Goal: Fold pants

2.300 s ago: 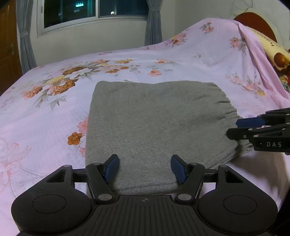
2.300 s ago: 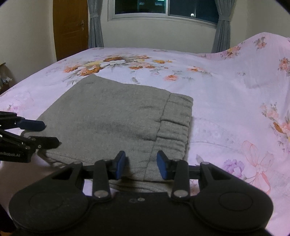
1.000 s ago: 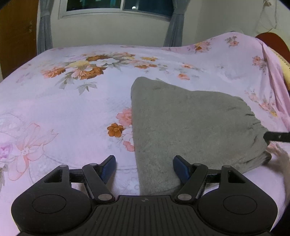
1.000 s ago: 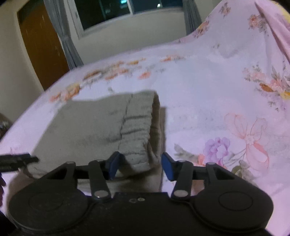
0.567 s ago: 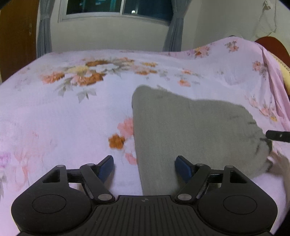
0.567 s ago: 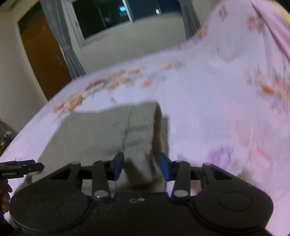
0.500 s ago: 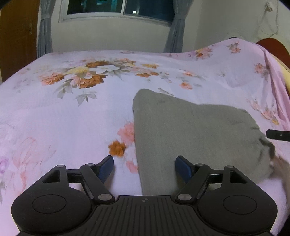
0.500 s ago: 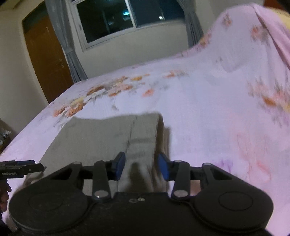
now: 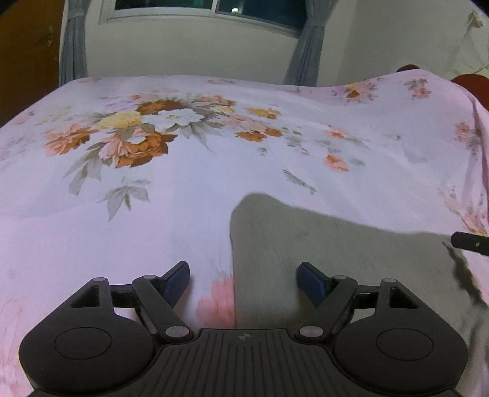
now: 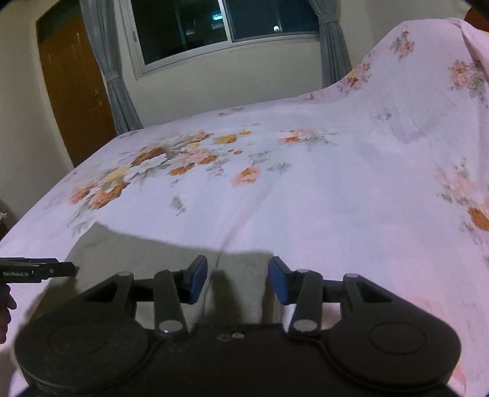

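The folded grey pants point(image 9: 336, 259) lie flat on the pink floral bed sheet point(image 9: 183, 198). My left gripper point(image 9: 244, 276) hovers over their left edge with its jaws opening. The edge runs between the blue pads point(image 9: 178, 276), which touch nothing. In the right wrist view the pants point(image 10: 137, 259) fill the lower left. My right gripper point(image 10: 238, 276) hangs over the waistband end, jaws opening. Cloth shows between its pads point(image 10: 278, 279), unpinched. Each view catches the other gripper's tip: the right one point(image 9: 467, 241) and the left one point(image 10: 39, 270).
The bed sheet point(image 10: 305, 198) stretches far ahead and rises over a covered mound point(image 10: 428, 76) at the right. A window point(image 10: 229, 24), grey curtains point(image 10: 104, 61) and a brown door point(image 10: 73, 91) stand beyond the bed. A hand point(image 10: 4, 305) shows at the left edge.
Both grippers have travelled forward over the bed, so the pants now sit lower and nearer in each view. The pants have stayed put on the sheet. The left jaws stand a little wider.
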`<state>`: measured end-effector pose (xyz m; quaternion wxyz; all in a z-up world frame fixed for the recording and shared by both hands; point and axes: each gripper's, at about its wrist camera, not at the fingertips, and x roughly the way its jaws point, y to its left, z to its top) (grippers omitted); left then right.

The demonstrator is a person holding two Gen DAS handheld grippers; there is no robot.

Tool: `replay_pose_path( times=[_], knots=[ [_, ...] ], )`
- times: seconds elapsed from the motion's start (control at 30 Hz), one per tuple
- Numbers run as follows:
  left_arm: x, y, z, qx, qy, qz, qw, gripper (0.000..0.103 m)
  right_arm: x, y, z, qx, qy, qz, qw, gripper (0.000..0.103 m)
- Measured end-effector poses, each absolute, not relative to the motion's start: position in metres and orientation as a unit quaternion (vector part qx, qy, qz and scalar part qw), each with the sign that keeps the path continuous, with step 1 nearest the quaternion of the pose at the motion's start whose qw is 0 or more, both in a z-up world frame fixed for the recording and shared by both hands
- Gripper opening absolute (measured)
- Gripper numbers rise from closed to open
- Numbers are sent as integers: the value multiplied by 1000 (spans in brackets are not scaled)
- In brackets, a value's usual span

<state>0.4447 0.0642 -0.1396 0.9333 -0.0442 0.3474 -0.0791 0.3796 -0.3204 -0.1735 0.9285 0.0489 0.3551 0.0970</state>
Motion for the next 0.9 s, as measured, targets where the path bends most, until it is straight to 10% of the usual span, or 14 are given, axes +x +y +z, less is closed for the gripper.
replay_pose_path(
  times=[0.33, 0.9],
  knots=[
    [473, 56, -166, -23, 377, -75, 923, 89, 400, -322, -207, 51, 402, 88, 910, 60],
    [357, 74, -162, -36, 365, -122, 922, 88, 299, -362, -193, 157, 393, 105, 900, 45]
  ],
)
